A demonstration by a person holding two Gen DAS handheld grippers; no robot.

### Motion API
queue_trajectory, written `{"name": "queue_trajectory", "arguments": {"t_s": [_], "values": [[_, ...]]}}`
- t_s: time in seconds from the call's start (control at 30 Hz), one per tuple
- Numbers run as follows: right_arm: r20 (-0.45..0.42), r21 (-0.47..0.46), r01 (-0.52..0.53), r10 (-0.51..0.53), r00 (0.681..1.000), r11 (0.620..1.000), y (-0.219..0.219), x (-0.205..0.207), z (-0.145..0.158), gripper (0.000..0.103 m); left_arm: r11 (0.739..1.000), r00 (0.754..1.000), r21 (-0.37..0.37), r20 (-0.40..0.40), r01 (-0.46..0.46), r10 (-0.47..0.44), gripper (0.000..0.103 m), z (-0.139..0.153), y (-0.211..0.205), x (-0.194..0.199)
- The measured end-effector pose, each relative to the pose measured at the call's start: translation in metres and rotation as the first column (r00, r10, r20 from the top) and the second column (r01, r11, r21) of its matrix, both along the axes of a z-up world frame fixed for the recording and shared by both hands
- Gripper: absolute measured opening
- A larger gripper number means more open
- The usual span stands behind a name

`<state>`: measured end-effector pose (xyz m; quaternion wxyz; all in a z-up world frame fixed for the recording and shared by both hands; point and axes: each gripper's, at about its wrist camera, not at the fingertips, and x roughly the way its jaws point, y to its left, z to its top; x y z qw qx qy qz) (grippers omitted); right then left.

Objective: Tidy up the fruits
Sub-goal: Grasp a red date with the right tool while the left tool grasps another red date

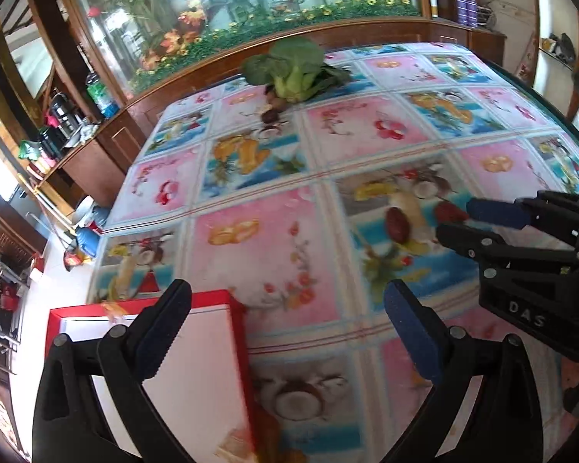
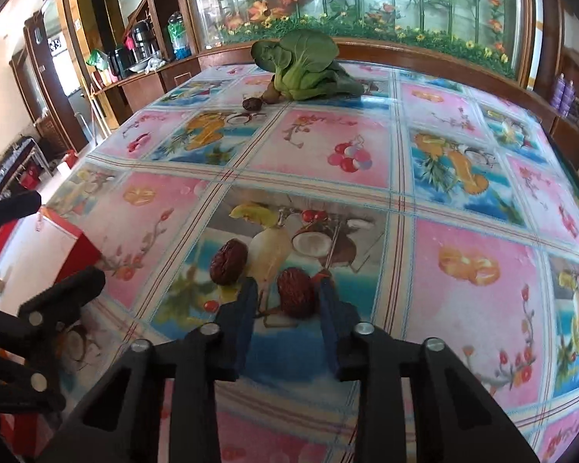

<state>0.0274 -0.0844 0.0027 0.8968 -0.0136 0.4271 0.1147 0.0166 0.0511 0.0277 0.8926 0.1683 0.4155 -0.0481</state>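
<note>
Dates lie on the surface (image 2: 463, 239): one date (image 2: 295, 295) between the right gripper (image 2: 287, 308)'s parted, not-yet-gripping fingers, another date (image 2: 227, 262) just beyond its left finger, while the left gripper (image 1: 287, 320) gapes wide, holding nothing.

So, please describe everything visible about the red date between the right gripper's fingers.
The red date is dark red-brown, oval and wrinkled, looking dried. It lies on the printed tablecloth, between the open blue-padded fingers of the right gripper; contact with the pads is unclear. A second date lies apart, to its left.
</note>
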Motion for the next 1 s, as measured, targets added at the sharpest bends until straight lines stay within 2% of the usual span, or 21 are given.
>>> {"name": "queue_trajectory", "arguments": {"t_s": [0.03,0.13,0.23,0.4,0.5,0.6,0.67,0.77,0.83,0.93,1.0], "values": [[0.002,-0.01,0.004,-0.004,1.0,1.0,0.0,0.001,0.0,0.018,1.0,1.0,0.005,0.007,-0.006,0.006,0.1,0.002,0.003,0.001],[0.002,0.012,0.003,-0.003,1.0,1.0,-0.008,0.001,0.0,0.018,1.0,1.0,0.016,0.005,-0.003,0.003,0.098,0.002,0.004,0.007],[0.0,0.045,0.04,-0.04,0.999,0.998,-0.024,0.003,0.001,0.017,1.0,1.0,0.01,-0.015,0.019,-0.019,0.088,0.0,-0.003,0.014],[0.03,0.099,0.104,-0.107,0.994,0.99,-0.049,0.001,0.012,0.018,0.997,0.995,-0.048,-0.075,0.064,-0.068,0.079,-0.009,-0.027,0.03],[0.036,0.123,0.112,-0.117,0.992,0.986,-0.054,0.002,0.016,0.018,0.994,0.988,-0.081,-0.125,0.078,-0.087,0.067,-0.019,-0.044,0.04],[0.037,0.126,0.112,-0.118,0.992,0.986,-0.054,0.003,0.018,0.018,0.989,0.98,-0.127,-0.174,0.071,-0.092,0.065,-0.03,-0.053,0.049],[0.033,0.134,0.11,-0.115,0.993,0.985,-0.054,0.004,0.018,0.018,0.99,0.979,-0.127,-0.184,0.06,-0.083,0.058,-0.034,-0.056,0.054],[0.035,0.133,0.112,-0.117,0.992,0.985,-0.056,0.003,0.019,0.018,0.987,0.979,-0.148,-0.185,0.06,-0.087,0.054,-0.035,-0.06,0.059],[0.027,0.14,0.112,-0.117,0.993,0.984,-0.057,0.004,0.018,0.018,0.984,0.976,-0.168,-0.193,0.067,-0.1,0.038,-0.034,-0.063,0.061],[0.008,0.153,0.117,-0.12,0.993,0.981,-0.059,0.005,0.016,0.018,0.981,0.973,-0.172,-0.192,0.093,-0.126,0.023,-0.034,-0.069,0.057],[0.007,0.176,0.118,-0.121,0.993,0.977,-0.06,0.004,0.017,0.018,0.979,0.973,-0.18,-0.192,0.097,-0.132,0.021,-0.034,-0.07,0.057]]}}
